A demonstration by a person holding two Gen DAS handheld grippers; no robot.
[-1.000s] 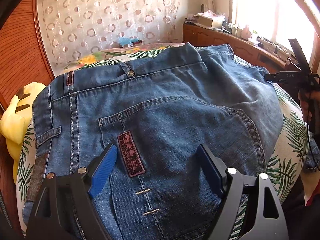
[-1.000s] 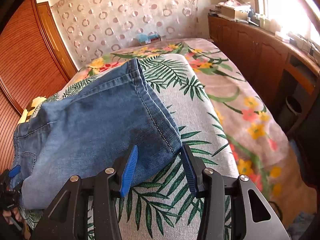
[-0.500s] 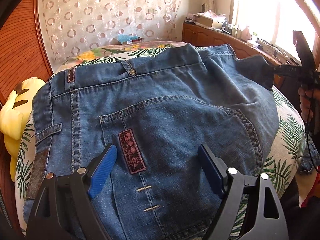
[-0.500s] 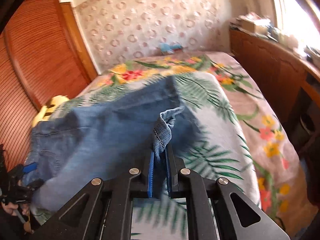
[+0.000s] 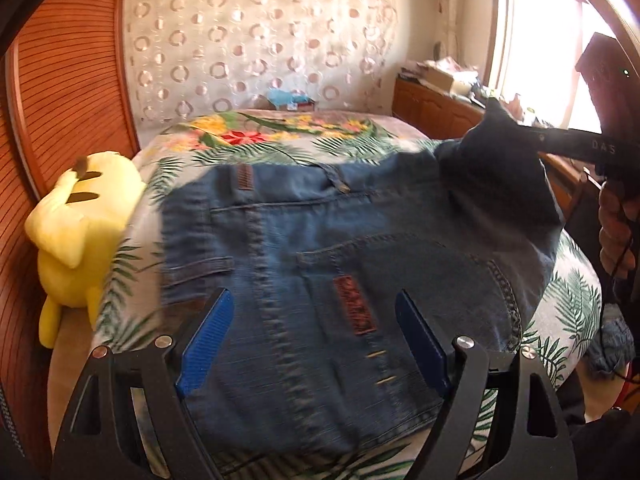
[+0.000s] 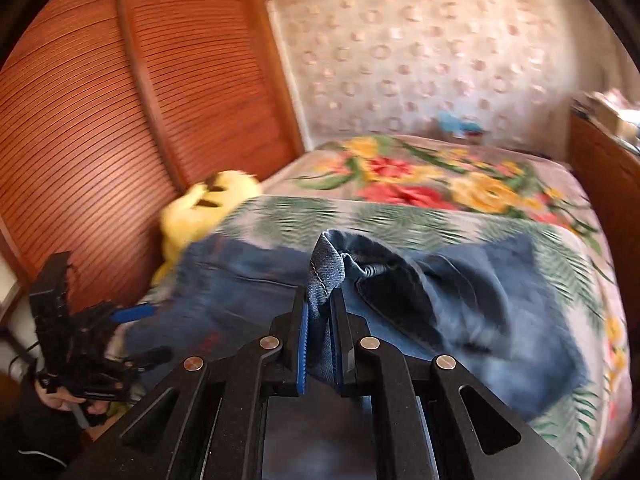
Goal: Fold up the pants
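In my left wrist view, the only writing I can read is "DAS" in pale letters on the black body of my right gripper (image 5: 486, 118), which enters from the upper right of the frame; my right hand (image 5: 618, 236) wraps its handle at the right edge. The dark red embroidered patch (image 5: 355, 307) on the back pocket and the brown leather label (image 5: 243, 178) at the waistband both carry marks too blurred to make out. The blue denim pants (image 5: 320, 248) lie spread across the middle of the frame on the bed with the palm-leaf and flower print cover (image 5: 256, 148), seat side up. My left gripper (image 5: 312, 340) fills the lower frame, its blue-padded jaws standing wide apart above the denim with nothing pinched between them. A yellow plush toy (image 5: 80, 224) sits at the left, against the slatted wooden door.

In my right wrist view, my right gripper (image 6: 319, 312) points forward and somewhat down from the bottom centre, its jaws clamped tight on a bunched hem of the pants (image 6: 460, 300), which rises in a crumpled fold just above the pads. The rest of the leg trails to the right over the bed (image 6: 440, 176). At lower left, my left gripper (image 6: 134, 312) shows as a black frame with one blue pad, gripped by my left hand (image 6: 60, 400). No lettering is legible here.
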